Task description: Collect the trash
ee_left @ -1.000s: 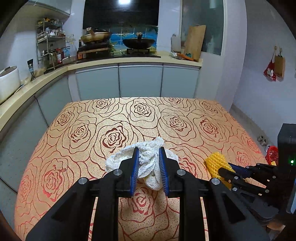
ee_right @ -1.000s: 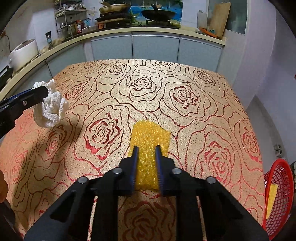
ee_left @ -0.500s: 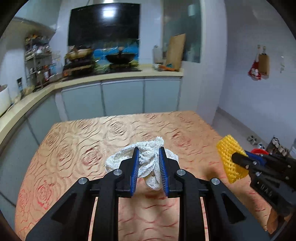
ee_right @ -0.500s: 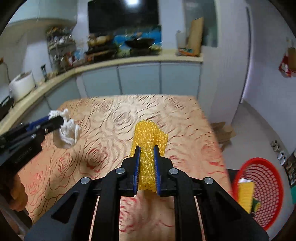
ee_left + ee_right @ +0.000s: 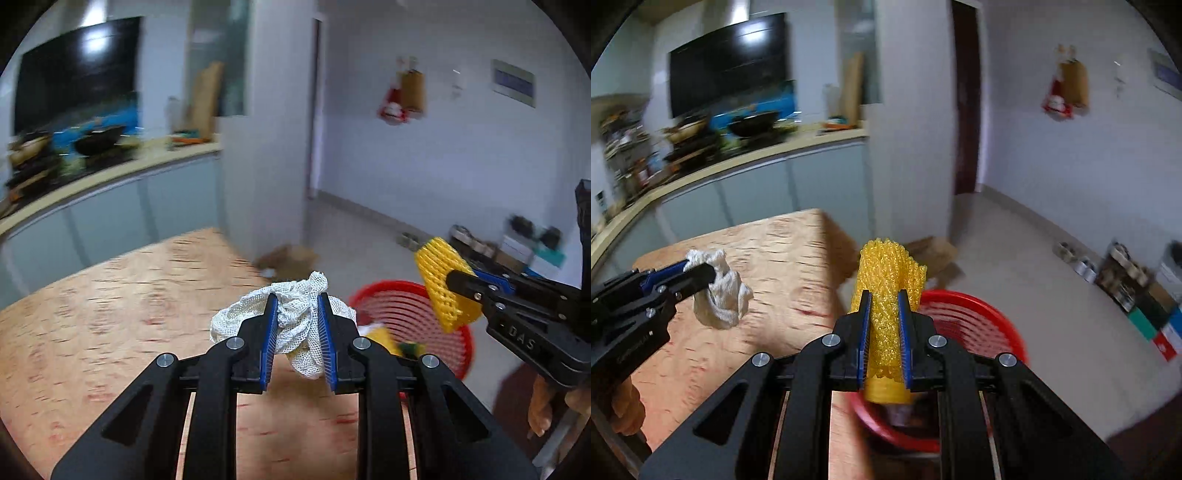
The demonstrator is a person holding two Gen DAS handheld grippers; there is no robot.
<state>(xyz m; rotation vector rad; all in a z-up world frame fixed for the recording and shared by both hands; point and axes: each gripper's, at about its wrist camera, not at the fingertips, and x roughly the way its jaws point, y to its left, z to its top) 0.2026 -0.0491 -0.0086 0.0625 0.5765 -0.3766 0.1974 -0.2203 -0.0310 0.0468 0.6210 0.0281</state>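
Left claw grips white mesh, right claw yellow foam net, both hiding the blurred red basket.

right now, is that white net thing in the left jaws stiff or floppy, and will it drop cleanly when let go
Probably floppy: the white mesh net bunches and droops below the left gripper rather than holding a shape. It looks light, a crumpled open weave. It may snag on the ribbed blue pads instead of falling straight into the red basket.
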